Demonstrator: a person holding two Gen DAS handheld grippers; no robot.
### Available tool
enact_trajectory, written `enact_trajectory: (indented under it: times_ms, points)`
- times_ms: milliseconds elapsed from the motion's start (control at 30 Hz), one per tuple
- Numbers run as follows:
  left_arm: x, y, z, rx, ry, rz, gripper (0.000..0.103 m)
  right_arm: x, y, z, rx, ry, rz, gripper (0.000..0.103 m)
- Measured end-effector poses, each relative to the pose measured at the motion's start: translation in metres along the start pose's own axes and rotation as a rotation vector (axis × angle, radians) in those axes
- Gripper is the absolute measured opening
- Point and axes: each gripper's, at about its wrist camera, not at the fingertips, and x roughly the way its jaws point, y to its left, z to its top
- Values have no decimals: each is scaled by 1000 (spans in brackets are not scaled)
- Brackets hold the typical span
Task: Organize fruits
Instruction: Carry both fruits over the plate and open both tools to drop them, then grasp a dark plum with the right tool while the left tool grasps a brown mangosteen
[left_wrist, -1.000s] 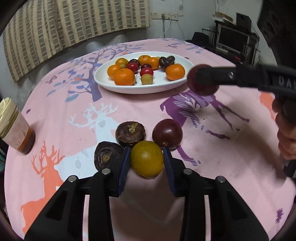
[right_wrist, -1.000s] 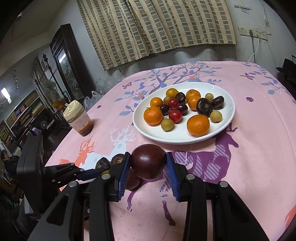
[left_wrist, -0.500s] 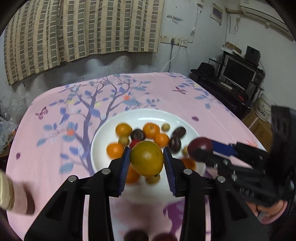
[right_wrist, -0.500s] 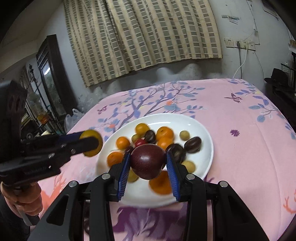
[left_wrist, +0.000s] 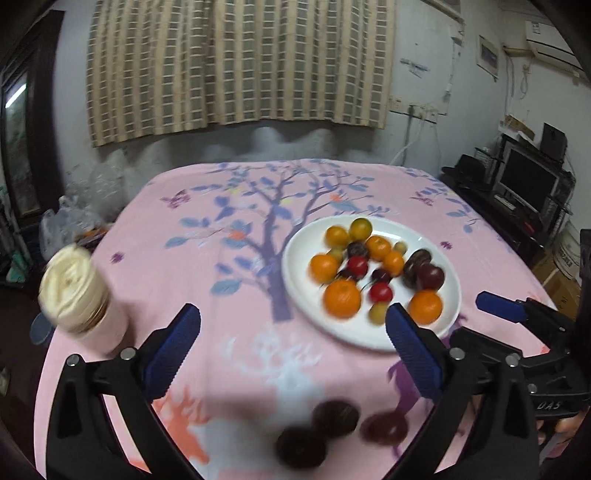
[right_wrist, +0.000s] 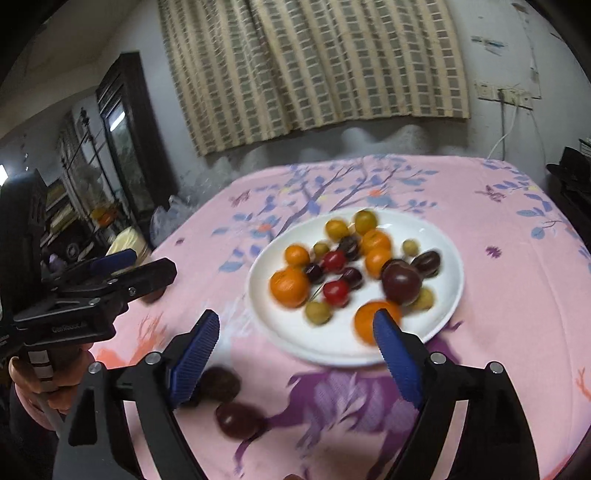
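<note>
Left claw (left_wrist: 291, 347): my jaws were opening, nothing between them.
Right claw (right_wrist: 295, 350): opening too, empty.
Plate (left_wrist: 295, 273): fruit-laden, mid-bench.

On the desk (left_wrist: 207, 258) a plate (left_wrist: 295, 280) holds a heap of fruit (left_wrist: 341, 298). A jar (left_wrist: 79, 301) stands well to its left, at the desk's edge. Three loose fruits (left_wrist: 334, 412) lie on the desk before the plate, nearer the cameras.

Checked beige curtain (left_wrist: 236, 70) on pale wall, dark wooden cabinet (right_wrist: 125, 147) left, monitor (left_wrist: 528, 181) on shelving right
</note>
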Motion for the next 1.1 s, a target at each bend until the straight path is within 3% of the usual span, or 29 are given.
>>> enact_trajectory:
  times_ms: [167,233,400,633,800,900,933,1000,1100]
  points:
    - [-3,27,-48,-35,23,71,98,6,32,-31,-103,86,-24,89]
    - [8,42,-57,-80,98,103,98,10,40,-43,-125,117,-23,89]
    - [6,57,-58,-159,119,67,98,17,54,-55,-211,149,-50,88]
    - [0,46,-59,-117,97,92,98,34,67,-68,-285,209,-43,64]
    - [-1,42,-57,-103,85,89,98,43,68,-72,-287,237,-41,58]
    - [0,41,-57,-100,89,85,98,46,68,-73,-281,231,-37,39]
    - [0,41,-57,-96,92,83,98,47,68,-73,-276,230,-28,39]
    - [-2,40,-56,-65,92,62,98,47,69,-73,-273,226,-30,39]
    - [-5,33,-62,72,124,-80,98,42,63,-69,-236,212,-10,38]
